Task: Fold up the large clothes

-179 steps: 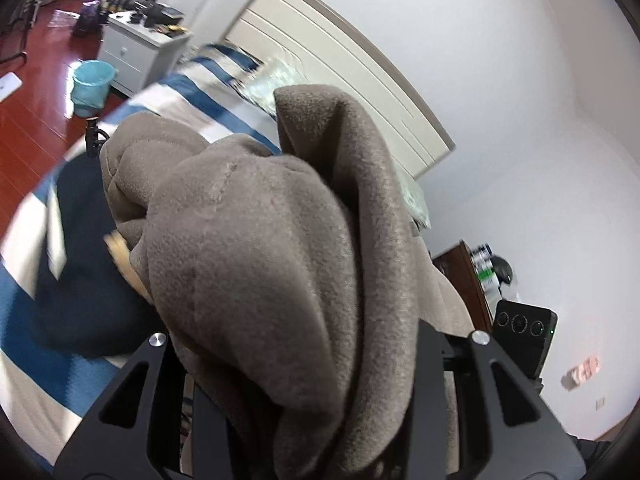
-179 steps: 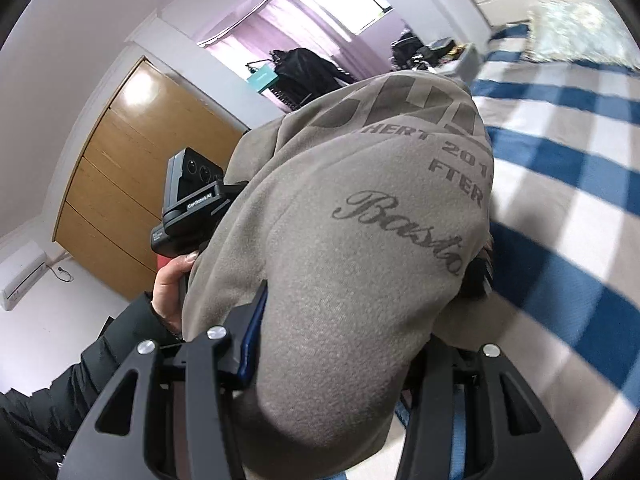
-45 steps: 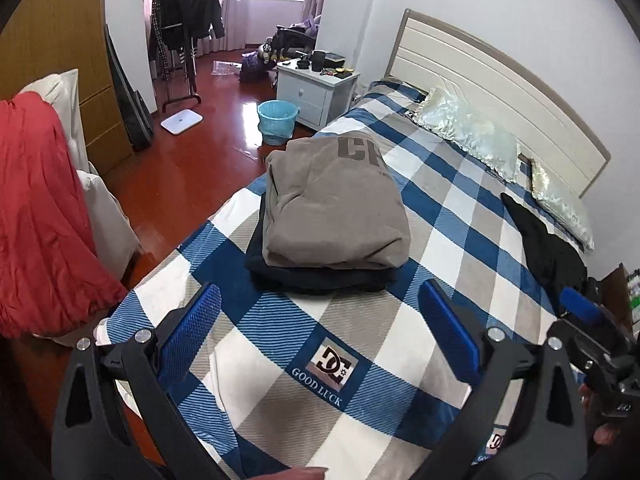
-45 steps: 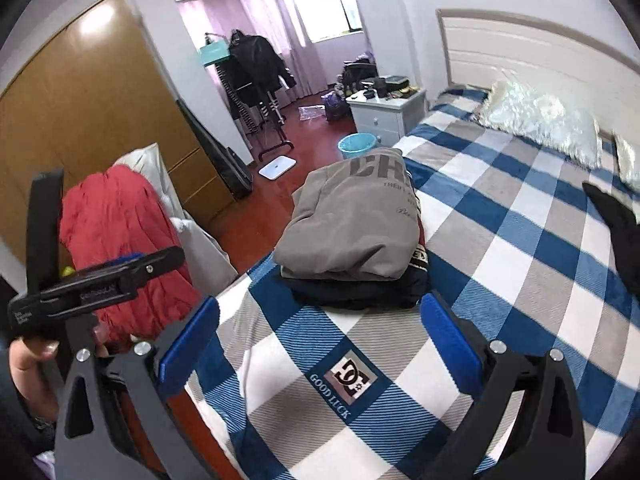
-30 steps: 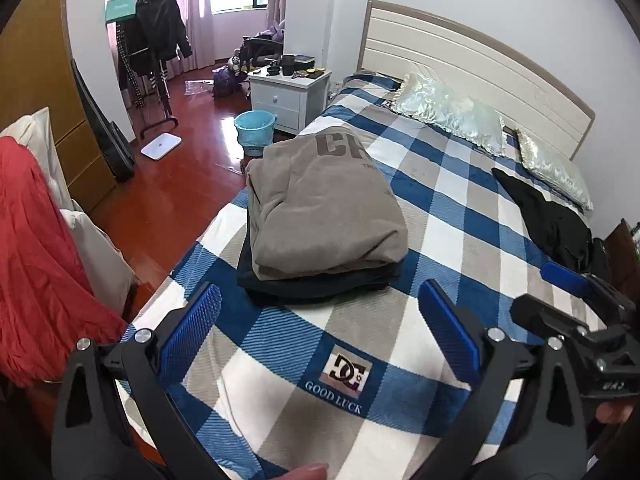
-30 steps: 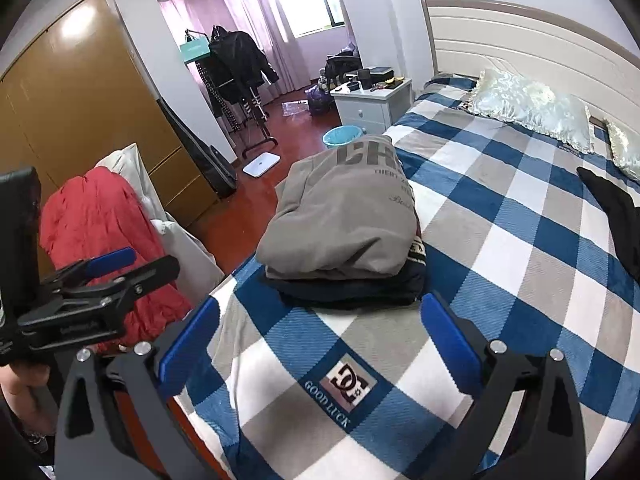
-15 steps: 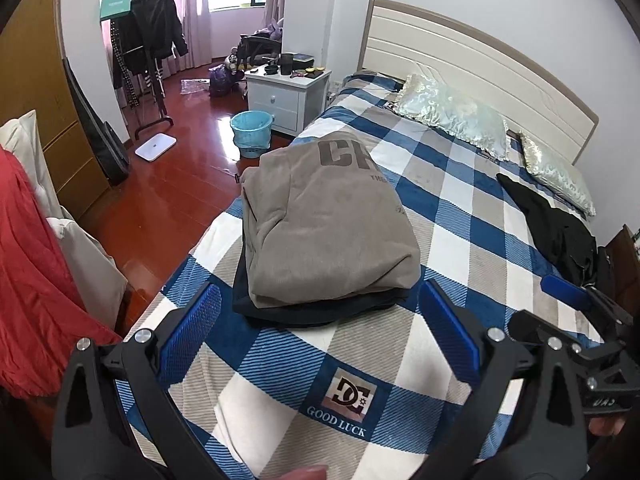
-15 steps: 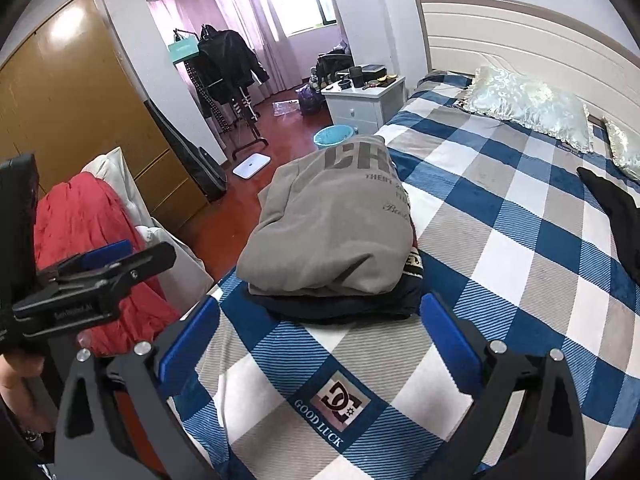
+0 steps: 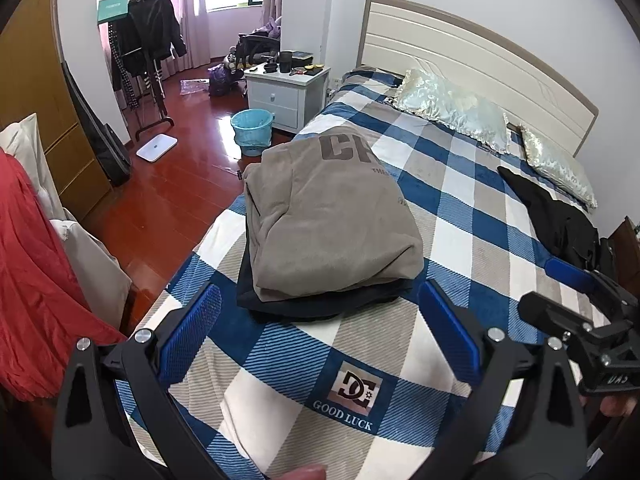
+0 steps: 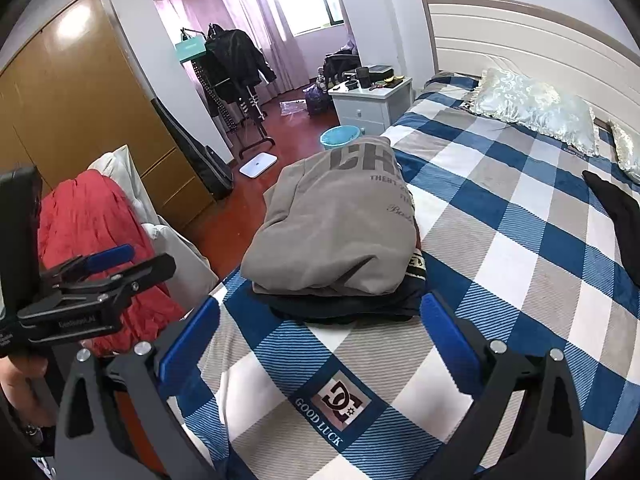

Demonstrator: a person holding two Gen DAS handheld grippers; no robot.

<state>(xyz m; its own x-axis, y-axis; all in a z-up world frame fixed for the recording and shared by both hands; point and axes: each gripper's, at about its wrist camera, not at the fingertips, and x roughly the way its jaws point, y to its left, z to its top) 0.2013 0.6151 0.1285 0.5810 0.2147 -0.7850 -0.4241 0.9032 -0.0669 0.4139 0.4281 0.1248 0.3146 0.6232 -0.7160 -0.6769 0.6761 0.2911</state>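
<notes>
A folded grey-brown sweatshirt [image 9: 332, 216] with dark lettering lies on top of a folded dark garment [image 9: 320, 304] near the left edge of the blue-checked bed [image 9: 472, 240]. The same stack shows in the right wrist view [image 10: 340, 224]. My left gripper [image 9: 320, 336] is open and empty, a short way in front of the stack. My right gripper [image 10: 316, 340] is open and empty, also just in front of the stack. A black garment [image 9: 556, 220] lies unfolded at the bed's right side.
A red garment [image 10: 96, 240] and white bedding are piled left of the bed. Two pillows [image 9: 452, 108] lie by the headboard. A white nightstand [image 9: 286, 92], a blue bin [image 9: 253, 126], a clothes rack [image 9: 144, 48] and a wardrobe stand on the wooden floor.
Six seconds ago both grippers held the grey sweatshirt; now it lies folded on the stack and both are open. Over the last second both grippers have moved slightly closer to the stack.
</notes>
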